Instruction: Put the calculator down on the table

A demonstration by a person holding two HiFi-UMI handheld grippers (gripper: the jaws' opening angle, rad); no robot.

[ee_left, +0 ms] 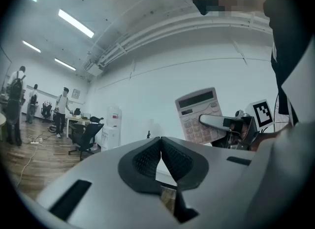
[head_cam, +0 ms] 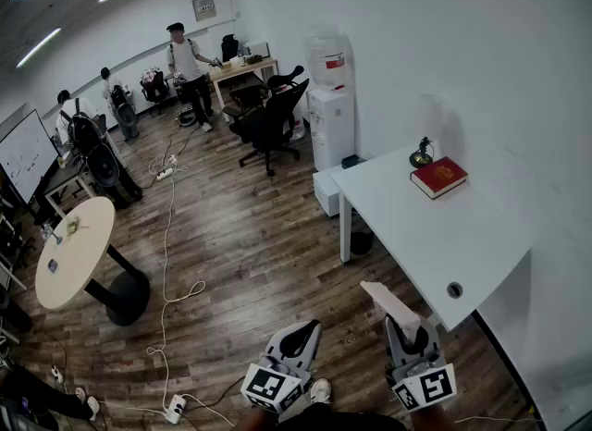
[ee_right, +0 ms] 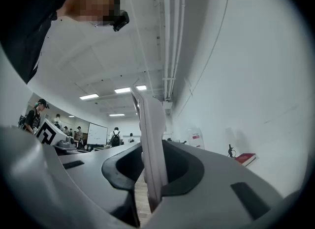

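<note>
My right gripper is shut on the pale pink calculator, held in the air near the front corner of the white table. In the right gripper view the calculator stands edge-on between the dark pads. From the left gripper view I see the calculator's key face, with one right jaw across it. My left gripper hangs beside the right one, over the wooden floor, shut with nothing in it; in its own view the left gripper's pads meet.
A red book and a small dark figurine sit at the table's far end. A cable hole lies near the table's front. A water dispenser, office chairs, a round table, floor cables and people stand further off.
</note>
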